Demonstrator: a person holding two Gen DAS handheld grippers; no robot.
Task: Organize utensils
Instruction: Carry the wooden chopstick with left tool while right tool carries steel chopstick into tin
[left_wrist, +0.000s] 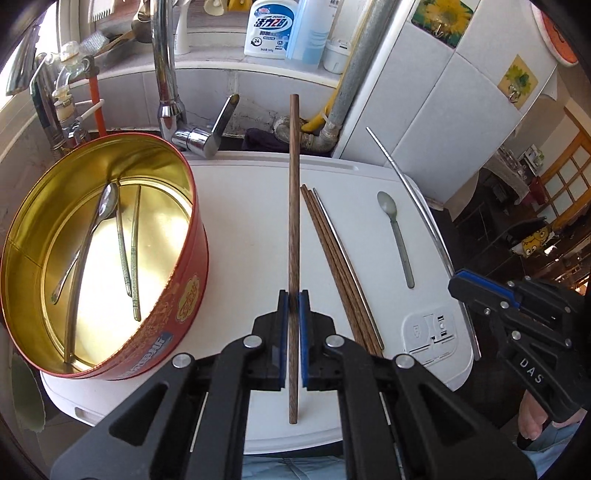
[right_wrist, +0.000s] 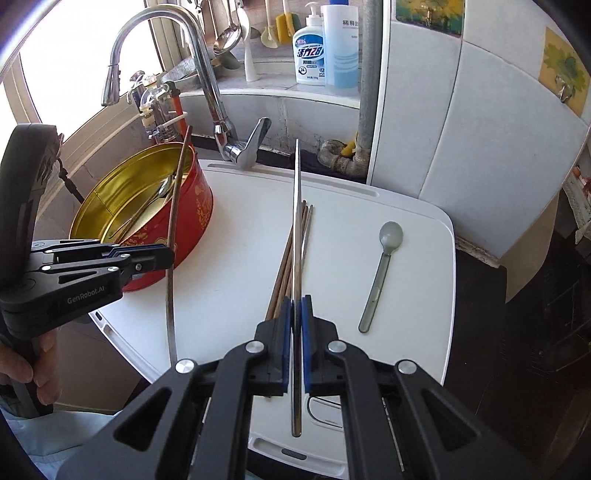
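Observation:
My left gripper (left_wrist: 294, 295) is shut on a wooden chopstick (left_wrist: 294, 206), held above the white board (left_wrist: 240, 221) beside the red and gold tin (left_wrist: 173, 295). The tin holds a metal spoon (left_wrist: 99, 218) and metal chopsticks (left_wrist: 129, 254). My right gripper (right_wrist: 295, 301) is shut on a metal chopstick (right_wrist: 296, 221), held above the bundle of wooden chopsticks (right_wrist: 284, 266) on the board. In the left wrist view the bundle (left_wrist: 332, 258) lies right of my held chopstick. A grey plastic spoon (right_wrist: 382, 266) lies at the board's right; it also shows in the left wrist view (left_wrist: 397, 236).
A chrome faucet (right_wrist: 207, 85) and its lever (right_wrist: 255, 144) stand behind the board. Soap bottles (right_wrist: 325, 48) sit on the ledge. A grey pipe (right_wrist: 369, 92) and white tiled wall (right_wrist: 461, 129) rise at the back right. The board's right edge drops off to a dark space.

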